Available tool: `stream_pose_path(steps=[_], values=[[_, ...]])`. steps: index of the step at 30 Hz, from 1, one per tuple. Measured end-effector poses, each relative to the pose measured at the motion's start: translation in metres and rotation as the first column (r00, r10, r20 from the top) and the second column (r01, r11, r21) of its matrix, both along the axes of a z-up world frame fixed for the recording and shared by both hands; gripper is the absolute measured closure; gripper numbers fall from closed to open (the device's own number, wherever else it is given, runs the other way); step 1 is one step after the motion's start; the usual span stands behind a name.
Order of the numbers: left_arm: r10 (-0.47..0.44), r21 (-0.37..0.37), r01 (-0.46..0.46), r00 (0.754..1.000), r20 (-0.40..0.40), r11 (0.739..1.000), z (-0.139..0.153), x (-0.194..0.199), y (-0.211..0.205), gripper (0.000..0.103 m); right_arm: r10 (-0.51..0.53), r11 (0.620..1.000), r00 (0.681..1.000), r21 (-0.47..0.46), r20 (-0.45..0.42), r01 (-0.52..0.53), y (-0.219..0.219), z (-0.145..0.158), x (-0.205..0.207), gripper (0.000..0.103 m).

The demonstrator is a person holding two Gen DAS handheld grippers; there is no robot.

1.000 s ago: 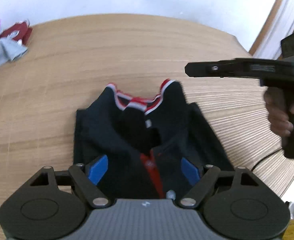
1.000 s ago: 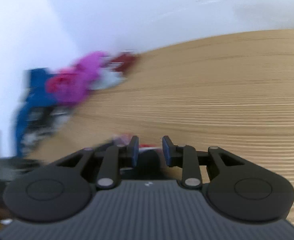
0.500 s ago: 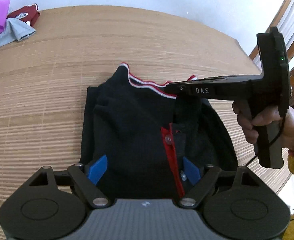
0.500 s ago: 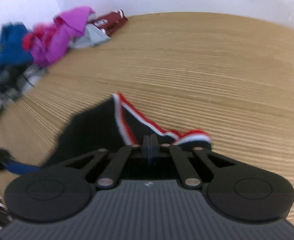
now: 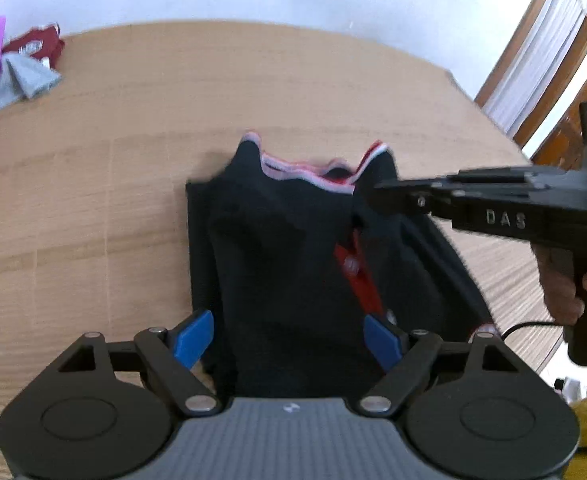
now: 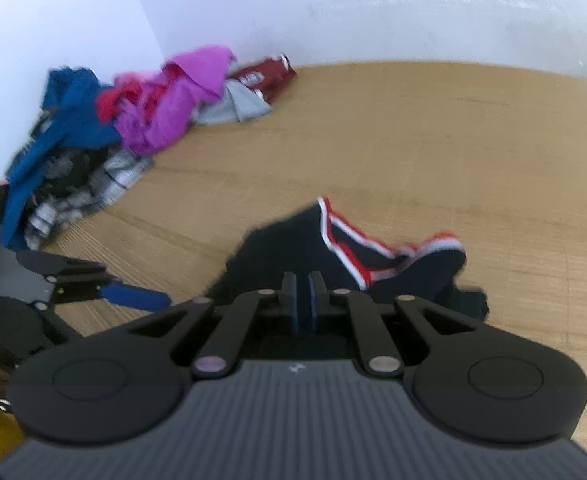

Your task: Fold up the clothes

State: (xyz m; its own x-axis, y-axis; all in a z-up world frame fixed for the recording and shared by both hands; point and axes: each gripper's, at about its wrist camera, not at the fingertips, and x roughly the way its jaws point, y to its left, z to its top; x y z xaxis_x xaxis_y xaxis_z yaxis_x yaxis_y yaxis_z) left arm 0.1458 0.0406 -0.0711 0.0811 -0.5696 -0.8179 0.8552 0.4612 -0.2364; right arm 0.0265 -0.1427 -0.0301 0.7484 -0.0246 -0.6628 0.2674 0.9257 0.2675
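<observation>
Laundry pile (image 6: 125, 128) sits far left on desk (image 5: 133, 160), well apart. My left hand-held gripper (image 5: 289, 334) hangs wide apart over the dark polo (image 5: 293, 264), holding nothing. Right hand-held gripper (image 6: 302, 300) looks pinched on cloth by the striped collar (image 6: 349, 240); thin bite, I reckon it could slip and undo the fold

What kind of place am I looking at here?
Probably a room at home, set up for folding laundry: a wide wooden table against a white wall, a navy polo shirt spread on it, and a heap of unfolded clothes in the corner.
</observation>
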Motion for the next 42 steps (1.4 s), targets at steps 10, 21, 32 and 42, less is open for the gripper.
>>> stream_pose_path(steps=[10, 21, 32, 42], values=[[0.033, -0.103, -0.047, 0.99, -0.136, 0.994, -0.011, 0.01, 0.031, 0.028, 0.187, 0.976, 0.972, 0.138, -0.143, -0.167, -0.001, -0.006, 0.094, 0.064], [0.07, -0.201, -0.118, 0.971, -0.231, 0.972, -0.007, 0.017, 0.063, 0.045, 0.298, 0.953, 0.909, 0.035, -0.291, -0.301, 0.018, 0.003, 0.088, 0.064], [-0.018, -0.187, -0.032, 0.966, -0.259, 0.982, -0.028, 0.019, 0.043, 0.041, 0.288, 0.929, 0.864, -0.097, -0.413, -0.356, 0.035, 0.063, 0.009, 0.064], [-0.074, -0.181, 0.051, 0.989, -0.126, 0.982, -0.021, -0.005, 0.066, 0.094, -0.088, 0.963, 0.98, 0.235, -0.181, 0.13, -0.01, -0.06, 0.108, 0.082]])
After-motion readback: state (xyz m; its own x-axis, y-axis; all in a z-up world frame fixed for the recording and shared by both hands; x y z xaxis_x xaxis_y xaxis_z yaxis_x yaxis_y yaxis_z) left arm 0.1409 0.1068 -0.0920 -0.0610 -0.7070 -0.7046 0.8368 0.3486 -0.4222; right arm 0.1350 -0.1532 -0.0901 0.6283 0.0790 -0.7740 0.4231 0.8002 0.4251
